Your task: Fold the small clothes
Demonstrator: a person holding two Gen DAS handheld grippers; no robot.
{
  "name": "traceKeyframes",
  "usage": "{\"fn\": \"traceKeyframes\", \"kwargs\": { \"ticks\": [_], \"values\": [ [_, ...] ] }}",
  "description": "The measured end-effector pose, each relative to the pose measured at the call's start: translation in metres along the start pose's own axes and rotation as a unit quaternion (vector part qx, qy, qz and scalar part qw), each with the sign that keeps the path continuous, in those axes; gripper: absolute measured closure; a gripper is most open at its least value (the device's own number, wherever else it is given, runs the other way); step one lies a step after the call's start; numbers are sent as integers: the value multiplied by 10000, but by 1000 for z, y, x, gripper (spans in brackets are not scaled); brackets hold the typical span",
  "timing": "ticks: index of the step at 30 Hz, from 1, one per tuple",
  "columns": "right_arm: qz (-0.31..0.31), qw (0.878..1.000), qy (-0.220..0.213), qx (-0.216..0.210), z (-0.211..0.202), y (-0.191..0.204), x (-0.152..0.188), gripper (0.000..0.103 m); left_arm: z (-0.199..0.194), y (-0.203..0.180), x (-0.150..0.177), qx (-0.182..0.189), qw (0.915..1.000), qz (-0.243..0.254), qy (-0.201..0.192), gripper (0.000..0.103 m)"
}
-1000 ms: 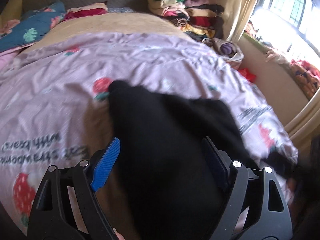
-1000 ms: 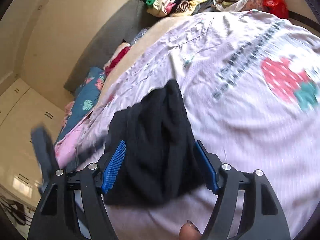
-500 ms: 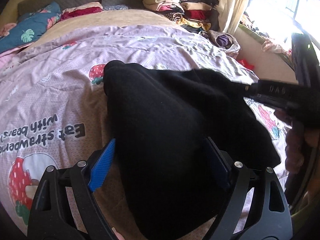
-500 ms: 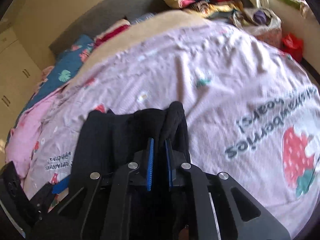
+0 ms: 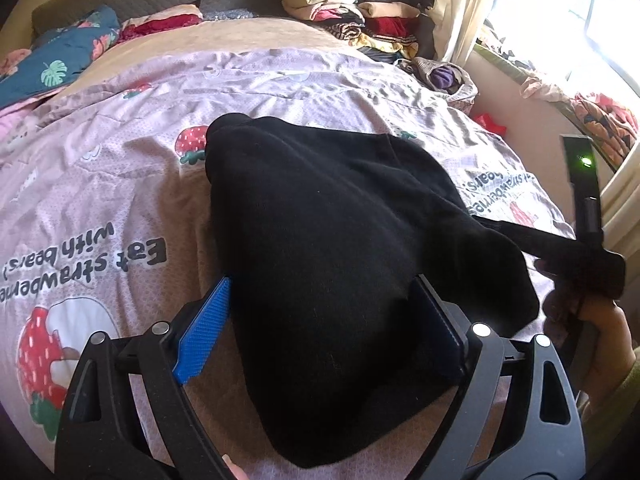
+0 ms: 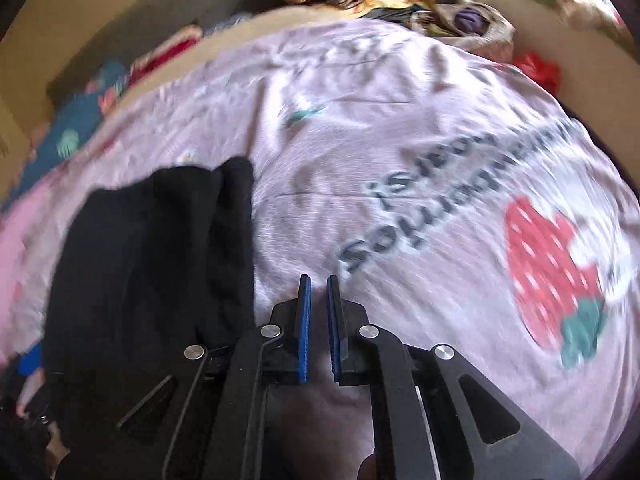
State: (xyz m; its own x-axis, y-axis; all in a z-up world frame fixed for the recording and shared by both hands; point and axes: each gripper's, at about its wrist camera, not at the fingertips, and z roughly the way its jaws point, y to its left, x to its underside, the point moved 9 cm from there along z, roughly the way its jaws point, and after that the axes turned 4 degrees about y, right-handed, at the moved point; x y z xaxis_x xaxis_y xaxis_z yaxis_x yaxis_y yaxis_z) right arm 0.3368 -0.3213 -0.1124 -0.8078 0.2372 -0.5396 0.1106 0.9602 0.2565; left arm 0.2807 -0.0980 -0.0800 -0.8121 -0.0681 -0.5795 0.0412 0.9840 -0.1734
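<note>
A black garment (image 5: 332,248) lies bunched on the pink strawberry bedsheet (image 5: 100,184). My left gripper (image 5: 320,304) is open, its blue pads on either side of the garment's near end, not closed on it. In the right wrist view the garment (image 6: 156,264) lies to the left of my right gripper (image 6: 318,304), whose pads are nearly together with a narrow gap and nothing between them. The right gripper also shows at the right edge of the left wrist view (image 5: 576,256), beside the garment's right edge.
A pile of folded clothes (image 5: 360,16) stands at the far end of the bed. A blue floral pillow (image 5: 60,64) lies at the far left. A bag of clothes (image 5: 444,76) and a red item (image 5: 492,124) sit by the window wall.
My right gripper closed over the garment's edge half a second ago and has since moved right, off the cloth, empty. The garment now lies more spread between the left pads.
</note>
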Motion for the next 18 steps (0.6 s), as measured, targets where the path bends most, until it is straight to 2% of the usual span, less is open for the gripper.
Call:
{"fn": "traceKeyframes", "kwargs": {
  "ticks": [1, 3, 5, 9, 11, 18],
  "values": [
    [88, 9999, -71, -125, -9, -2, 2, 85, -2, -1, 1, 16, 10000, -7, 6, 22],
    [141, 9992, -197, -318, -28, -2, 8, 64, -8, -4, 2, 71, 10000, 0, -4, 22],
    [69, 9981, -356, -489, -52, 4, 15, 52, -16, -9, 3, 128, 9999, 42, -55, 21],
    [-105, 9950, -644, -752, -101, 18, 30, 28, -36, -16, 6, 238, 9995, 84, -165, 12],
    [-195, 9931, -818, -813, -122, 25, 39, 21, -46, -18, 8, 270, 9993, 100, -219, 10],
    [-539, 9882, -1170, -829, -175, 39, 72, 10, -81, -19, 18, 387, 9985, 84, -387, 10]
  ]
}}
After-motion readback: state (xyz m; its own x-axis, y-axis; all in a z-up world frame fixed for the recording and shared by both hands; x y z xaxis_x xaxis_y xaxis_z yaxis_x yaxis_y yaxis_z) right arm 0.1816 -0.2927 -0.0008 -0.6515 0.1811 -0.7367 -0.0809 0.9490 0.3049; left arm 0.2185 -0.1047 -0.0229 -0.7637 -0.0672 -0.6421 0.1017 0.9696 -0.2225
